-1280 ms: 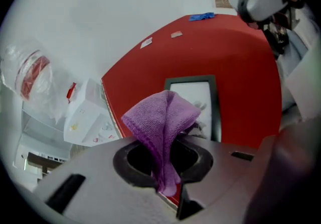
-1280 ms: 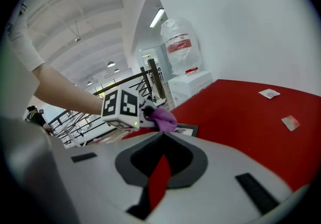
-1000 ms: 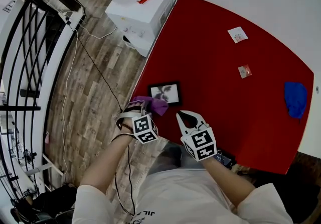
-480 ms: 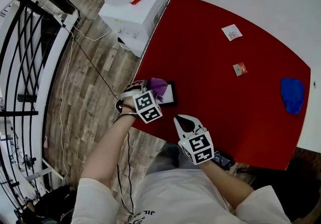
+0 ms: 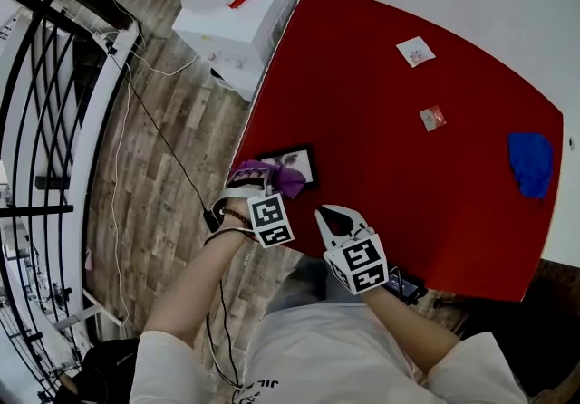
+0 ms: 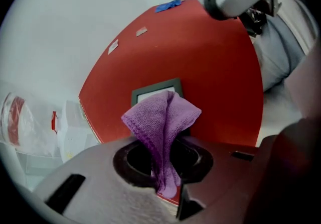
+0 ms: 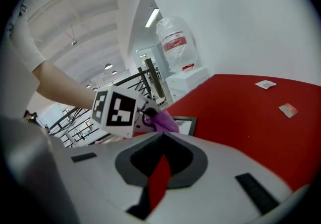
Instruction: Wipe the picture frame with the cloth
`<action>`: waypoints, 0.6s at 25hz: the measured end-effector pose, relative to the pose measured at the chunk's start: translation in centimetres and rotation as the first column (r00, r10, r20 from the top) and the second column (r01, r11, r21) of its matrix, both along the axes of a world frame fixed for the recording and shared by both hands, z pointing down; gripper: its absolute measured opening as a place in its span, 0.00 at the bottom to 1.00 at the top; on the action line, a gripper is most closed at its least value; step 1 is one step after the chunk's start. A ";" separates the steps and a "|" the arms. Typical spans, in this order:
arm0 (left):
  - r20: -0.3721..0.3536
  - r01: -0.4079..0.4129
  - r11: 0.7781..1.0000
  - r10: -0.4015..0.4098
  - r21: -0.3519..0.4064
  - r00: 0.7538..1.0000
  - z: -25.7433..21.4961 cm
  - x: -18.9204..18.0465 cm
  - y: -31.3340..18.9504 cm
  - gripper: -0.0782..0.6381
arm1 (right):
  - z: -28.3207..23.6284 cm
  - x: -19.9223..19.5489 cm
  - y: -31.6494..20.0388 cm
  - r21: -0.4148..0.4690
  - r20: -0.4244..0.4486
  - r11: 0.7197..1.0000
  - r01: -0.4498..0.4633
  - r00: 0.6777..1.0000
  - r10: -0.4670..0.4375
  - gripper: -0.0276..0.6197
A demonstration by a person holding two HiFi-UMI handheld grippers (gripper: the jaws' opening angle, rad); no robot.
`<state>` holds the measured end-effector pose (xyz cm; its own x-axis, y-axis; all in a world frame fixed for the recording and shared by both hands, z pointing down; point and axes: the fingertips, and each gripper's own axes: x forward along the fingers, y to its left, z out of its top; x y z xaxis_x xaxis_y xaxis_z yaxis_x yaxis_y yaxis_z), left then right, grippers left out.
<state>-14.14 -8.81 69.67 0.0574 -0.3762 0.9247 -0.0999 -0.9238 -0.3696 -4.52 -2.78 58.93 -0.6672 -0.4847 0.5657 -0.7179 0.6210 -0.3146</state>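
**Holding the cloth at the frame's near side**

Gripping the purple cloth (image 5: 283,177) is my left gripper (image 5: 256,181), its jaws closed on the lower end of the fabric. The rest of the cloth stands up in a loose fold beyond the jaws. It sits at the near side of the picture frame (image 5: 297,161) and overlaps that side in the head view. I cannot tell whether the fabric touches the glass.

The frame lies flat on the red table (image 5: 390,149), close to the left edge and not far from the near-left corner.

My right gripper (image 5: 342,215) hovers over the near edge of the table, just right of the frame and apart from it. Its jaws stand a narrow slit apart with nothing between them, and only the red table top shows through.

Two small packets (image 5: 415,52) (image 5: 432,118) lie toward the far side. A blue cloth (image 5: 530,162) rests by the right edge. A white water dispenser (image 5: 237,17) stands on the floor beside the table's left edge.
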 end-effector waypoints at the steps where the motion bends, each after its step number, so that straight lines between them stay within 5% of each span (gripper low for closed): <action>1: -0.001 -0.008 1.000 0.008 -0.004 1.000 -0.1 0.2 1.0 0.20 | -0.1 -0.2 -0.1 0.001 0.003 1.000 0.002 1.000 -0.002 0.05; 7: -0.001 -0.031 1.000 0.031 -0.007 1.000 -0.1 1.0 2.7 0.20 | 0.0 -0.8 0.2 0.000 0.014 1.000 0.012 1.000 -0.012 0.05; 15: -0.033 0.132 0.991 -0.132 -0.011 0.991 -1.0 0.6 -6.2 0.20 | 0.4 0.4 1.0 -0.022 0.009 1.000 -0.016 1.000 0.016 0.05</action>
<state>-13.55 -14.97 68.70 0.0388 -0.3740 0.9266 -0.2334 -0.9051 -0.3556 -4.08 -1.82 59.36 -0.6642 -0.4832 0.5703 -0.7250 0.6022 -0.3342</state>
